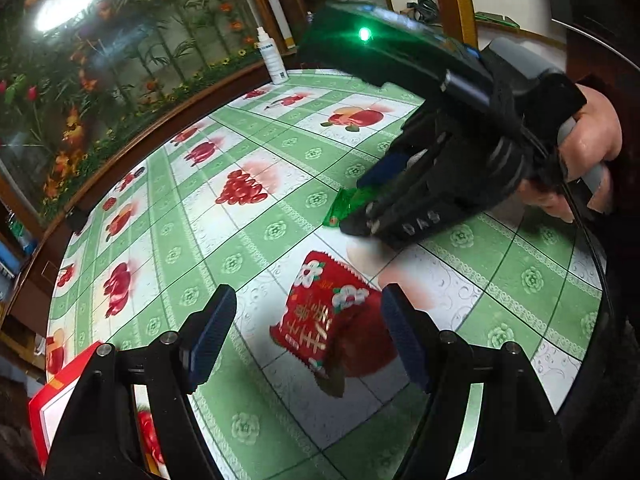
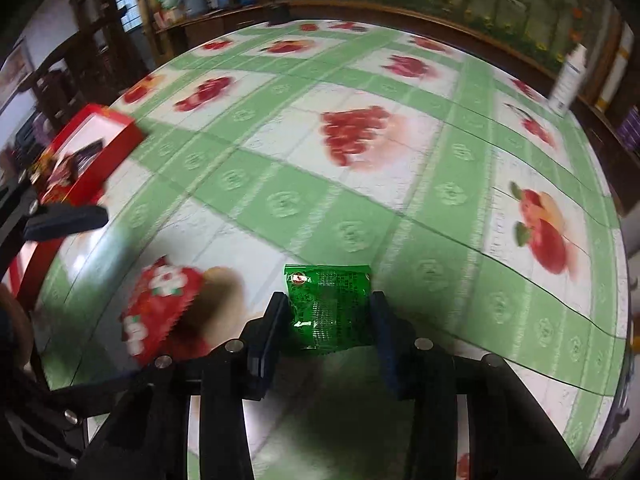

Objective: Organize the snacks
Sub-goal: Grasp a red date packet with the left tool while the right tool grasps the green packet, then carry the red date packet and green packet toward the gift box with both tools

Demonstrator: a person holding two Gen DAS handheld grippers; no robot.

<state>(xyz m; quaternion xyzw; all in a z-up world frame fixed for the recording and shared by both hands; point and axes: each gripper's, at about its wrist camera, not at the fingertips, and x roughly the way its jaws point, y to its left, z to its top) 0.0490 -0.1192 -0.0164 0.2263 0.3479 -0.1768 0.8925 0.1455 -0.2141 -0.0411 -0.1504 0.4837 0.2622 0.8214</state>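
Note:
A red snack packet [image 1: 324, 312] with white flowers and gold characters lies on the table between the open fingers of my left gripper [image 1: 308, 340], which hovers over it without touching. It also shows blurred in the right wrist view [image 2: 160, 308]. My right gripper [image 2: 326, 312] is shut on a green snack packet [image 2: 332, 304], which sticks out in front of the pads. In the left wrist view the right gripper [image 1: 360, 200] holds that green packet [image 1: 344, 206] just above the table, beyond the red packet.
A red box [image 2: 96, 148] with snacks inside stands at the table's left edge; its corner shows in the left wrist view [image 1: 52, 396]. A white spray bottle [image 1: 274, 58] stands at the far edge. The table [image 1: 280, 168] has a green fruit-print cloth. A flower mural backs it.

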